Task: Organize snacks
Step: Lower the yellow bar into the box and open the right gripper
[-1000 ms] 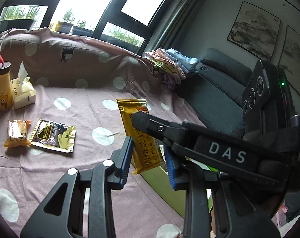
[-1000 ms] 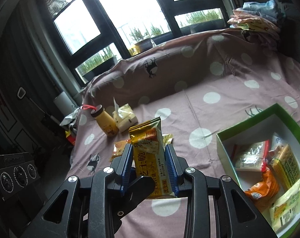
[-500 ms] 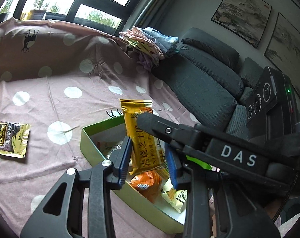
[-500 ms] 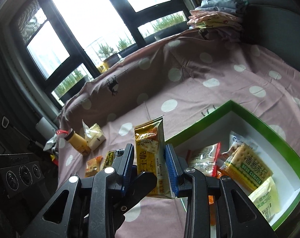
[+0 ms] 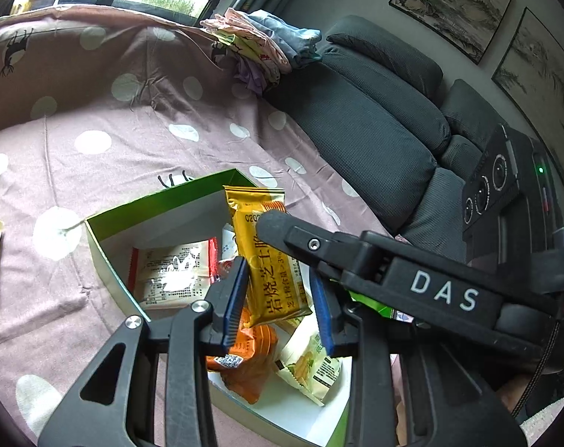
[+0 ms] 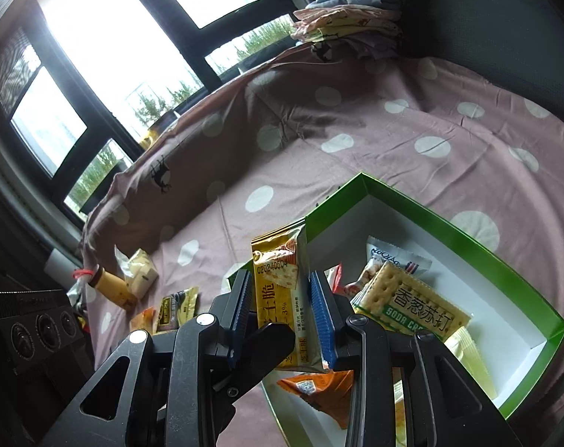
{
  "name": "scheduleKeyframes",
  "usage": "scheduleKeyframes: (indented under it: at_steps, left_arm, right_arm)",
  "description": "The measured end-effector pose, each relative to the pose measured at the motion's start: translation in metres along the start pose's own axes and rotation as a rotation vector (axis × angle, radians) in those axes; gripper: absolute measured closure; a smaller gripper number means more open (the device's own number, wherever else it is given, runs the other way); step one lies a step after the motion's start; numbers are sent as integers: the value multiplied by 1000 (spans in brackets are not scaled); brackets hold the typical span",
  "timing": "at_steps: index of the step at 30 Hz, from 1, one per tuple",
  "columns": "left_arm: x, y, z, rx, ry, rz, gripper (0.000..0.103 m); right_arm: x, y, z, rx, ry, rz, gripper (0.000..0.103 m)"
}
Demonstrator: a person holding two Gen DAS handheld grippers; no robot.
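Both grippers hold one yellow snack packet [image 5: 270, 257], which also shows in the right wrist view [image 6: 282, 298]. My left gripper [image 5: 278, 298] and my right gripper [image 6: 283, 316] each have their blue pads against its sides, crossing each other. The packet hangs upright over the green box [image 5: 107, 260] with white inside, at the box's near-left part. The box [image 6: 449, 231] holds several snack packets: a soda cracker pack [image 6: 412, 305], an orange packet [image 5: 244, 365], a red-edged white packet [image 5: 174, 275].
The box lies on a pink polka-dot sheet [image 5: 95, 141]. Left on the sheet are a dark-and-gold packet [image 6: 177, 309], a small orange packet [image 6: 142, 320], a tissue pack [image 6: 140, 272] and a yellow bottle [image 6: 110, 283]. A dark sofa [image 5: 375, 119] with folded clothes [image 5: 259, 41] stands to the right.
Both grippers carried the yellow packet from over the sheet to above the green box and lower toward it. The box now fills more of both views.
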State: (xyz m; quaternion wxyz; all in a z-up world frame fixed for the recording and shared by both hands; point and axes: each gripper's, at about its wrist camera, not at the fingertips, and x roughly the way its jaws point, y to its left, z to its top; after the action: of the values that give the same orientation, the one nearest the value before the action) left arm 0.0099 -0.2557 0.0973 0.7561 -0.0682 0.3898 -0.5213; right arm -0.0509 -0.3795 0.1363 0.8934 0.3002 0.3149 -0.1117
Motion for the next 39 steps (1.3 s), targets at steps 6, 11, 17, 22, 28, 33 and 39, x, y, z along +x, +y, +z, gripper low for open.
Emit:
scheduleKeyframes:
  at_steps: [6,11,17,22,28,33,39]
  left_arm:
    - [19,0,-3,-27,56,-21,71]
    - [26,-2,-5,-37,84,-25,71]
    - [32,2,-6,-60,107,-22,71]
    - [36,4,-7,-69,138,-6,71]
    - [42,9,-10,-99,166,0,71]
    - [39,7,-9,-96,165,11,71]
    - [27,8,-10,-99,143,41,69]
  right_arm:
    - [7,-17,1,25,27,-50,68]
    - [13,-26,2,44,49,-77,68]
    - [19,-30,2,56,72,-82,68]
    - [26,-33,1,65,92,-100,68]
    - [32,-37,0,77,118,-128,68]
    - [31,-35,0,65,118,-149,68]
    - [28,-33,0,67,105,-172,68]
